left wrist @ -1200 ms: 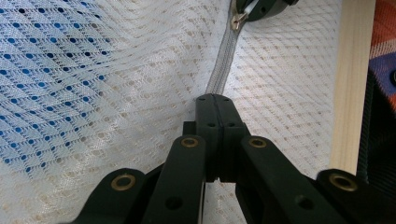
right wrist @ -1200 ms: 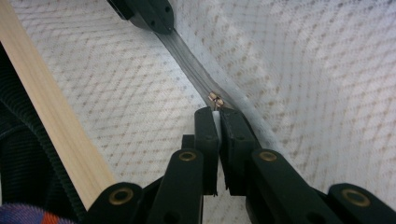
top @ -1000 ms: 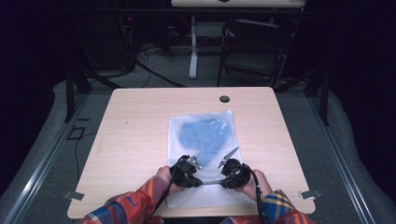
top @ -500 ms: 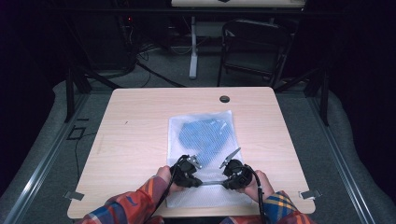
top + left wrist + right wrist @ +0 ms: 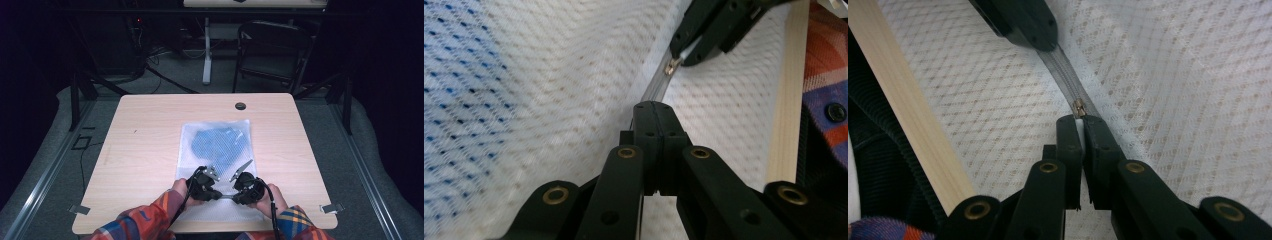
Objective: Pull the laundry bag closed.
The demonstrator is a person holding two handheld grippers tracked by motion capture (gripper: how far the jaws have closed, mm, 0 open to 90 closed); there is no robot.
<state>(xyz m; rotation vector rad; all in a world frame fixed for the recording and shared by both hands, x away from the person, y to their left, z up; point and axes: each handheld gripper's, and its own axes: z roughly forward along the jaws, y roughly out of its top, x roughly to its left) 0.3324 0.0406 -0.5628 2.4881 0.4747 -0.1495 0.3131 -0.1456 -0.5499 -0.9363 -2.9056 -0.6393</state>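
White mesh netting, woven in a fine diamond pattern, makes up the flat rectangular laundry bag that lies near the middle of the pale wood-grain surface. A crumpled blue garment shows through the netting in the far half of the bag, its colour broken into small dots by the weave. A grey zipper tape runs as a narrow, smooth strip along the bag's near end, close to the near edge of the surface.

Both black grippers meet at that zipper. The left gripper has its two flat, blocky jaws pressed fully together on the zipper tape, with the mesh bunched just beside them. The right gripper has its jaws nearly closed, a thin slot between them holding a white tab that leads to the small brass-coloured zipper slider touching their tips. In the left gripper view the right gripper's jaws come in from the upper right and the slider sits at their tip, a short stretch of tape separating the two grippers.

In the high view, the left gripper and right gripper rest over the bag's near end, held by hands in plaid orange, blue and yellow sleeves. A small round dark grommet sits in the surface beyond the bag's far edge.
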